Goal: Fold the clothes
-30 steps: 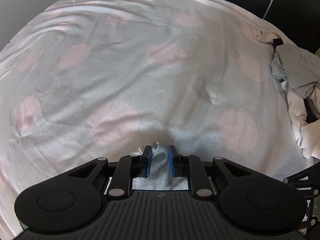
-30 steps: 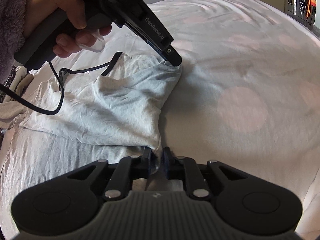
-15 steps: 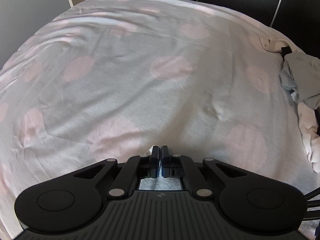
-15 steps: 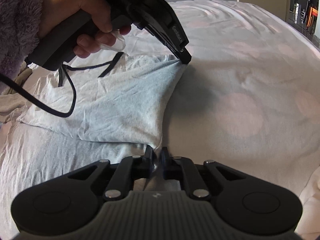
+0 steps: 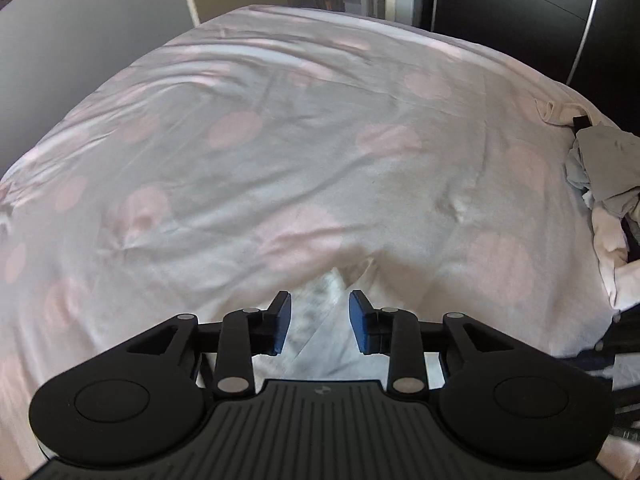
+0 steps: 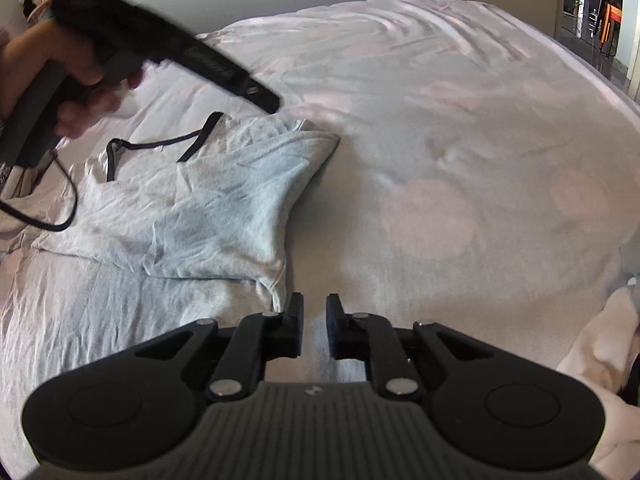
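Left gripper [image 5: 319, 322] tilted down over grey shirt [image 6: 208, 204] — jaws opening, released. Right gripper [image 6: 314, 326] opening, empty. Clothes pile [image 5: 604, 176] far right.

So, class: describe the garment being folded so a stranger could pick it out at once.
Start at the bed with its pink-spotted cover. On its left side lies a pale grey top, folded over. Unlike the crumpled clothes pile, it has thin black trim at the neckline.

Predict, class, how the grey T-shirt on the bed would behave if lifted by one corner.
The grey T-shirt would probably droop limply: it lies creased and folded over itself. It looks thin, so likely light. Its knit surface seems unlikely to slip on the spotted bedcover.
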Demonstrator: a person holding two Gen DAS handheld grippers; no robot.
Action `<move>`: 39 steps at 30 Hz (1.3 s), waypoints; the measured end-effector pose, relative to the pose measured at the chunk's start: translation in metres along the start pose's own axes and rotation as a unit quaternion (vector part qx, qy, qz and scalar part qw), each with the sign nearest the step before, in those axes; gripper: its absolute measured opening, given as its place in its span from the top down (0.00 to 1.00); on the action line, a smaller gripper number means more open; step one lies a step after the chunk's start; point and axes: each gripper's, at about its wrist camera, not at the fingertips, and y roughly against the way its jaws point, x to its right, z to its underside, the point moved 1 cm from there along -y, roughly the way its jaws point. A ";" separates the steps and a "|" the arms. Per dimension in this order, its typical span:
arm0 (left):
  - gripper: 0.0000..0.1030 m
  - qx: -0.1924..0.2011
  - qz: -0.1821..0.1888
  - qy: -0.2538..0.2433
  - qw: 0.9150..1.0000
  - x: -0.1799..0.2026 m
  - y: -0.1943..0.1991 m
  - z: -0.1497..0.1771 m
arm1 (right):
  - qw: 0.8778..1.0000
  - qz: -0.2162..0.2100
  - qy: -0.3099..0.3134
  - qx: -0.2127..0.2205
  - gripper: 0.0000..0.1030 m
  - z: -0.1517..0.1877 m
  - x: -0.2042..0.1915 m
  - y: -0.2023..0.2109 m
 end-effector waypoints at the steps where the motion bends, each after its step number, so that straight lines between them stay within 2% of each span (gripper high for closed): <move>1: 0.71 -0.005 -0.009 0.013 1.000 -0.011 0.012 0.013 | 1.000 -0.003 -0.003 0.004 0.86 0.001 -0.001 0.003; 3: 0.69 -0.014 -0.032 0.042 0.999 -0.035 0.038 0.046 | 1.000 0.001 0.004 0.012 0.85 0.000 -0.008 0.002; 6: 0.61 -0.025 -0.070 0.087 0.993 -0.072 0.081 0.099 | 0.999 0.007 0.024 0.027 0.71 -0.001 -0.027 -0.004; 8: 0.61 -0.030 -0.102 0.123 0.987 -0.099 0.114 0.135 | 0.999 0.001 0.034 0.036 0.69 0.001 -0.043 -0.003; 12: 0.61 -0.041 -0.162 0.192 0.967 -0.146 0.176 0.202 | 0.998 -0.009 0.053 0.046 0.68 0.006 -0.077 -0.008; 19: 0.61 -0.038 -0.245 0.281 0.927 -0.209 0.268 0.298 | 0.996 0.013 0.063 0.067 0.68 0.020 -0.107 -0.019; 24: 0.61 -0.029 -0.274 0.322 0.906 -0.243 0.307 0.352 | 0.995 0.025 0.059 0.075 0.68 0.028 -0.119 -0.018; 30: 0.58 -0.013 -0.294 0.367 0.882 -0.269 0.322 0.401 | 0.994 0.034 0.045 0.089 0.67 0.036 -0.136 -0.007; 34: 0.58 -0.001 -0.296 0.375 0.879 -0.270 0.333 0.425 | 0.995 0.041 0.013 0.094 0.66 0.052 -0.145 0.002; 39: 0.53 0.011 -0.306 0.339 0.890 -0.250 0.342 0.438 | 0.996 0.040 0.023 0.077 0.66 0.065 -0.165 0.000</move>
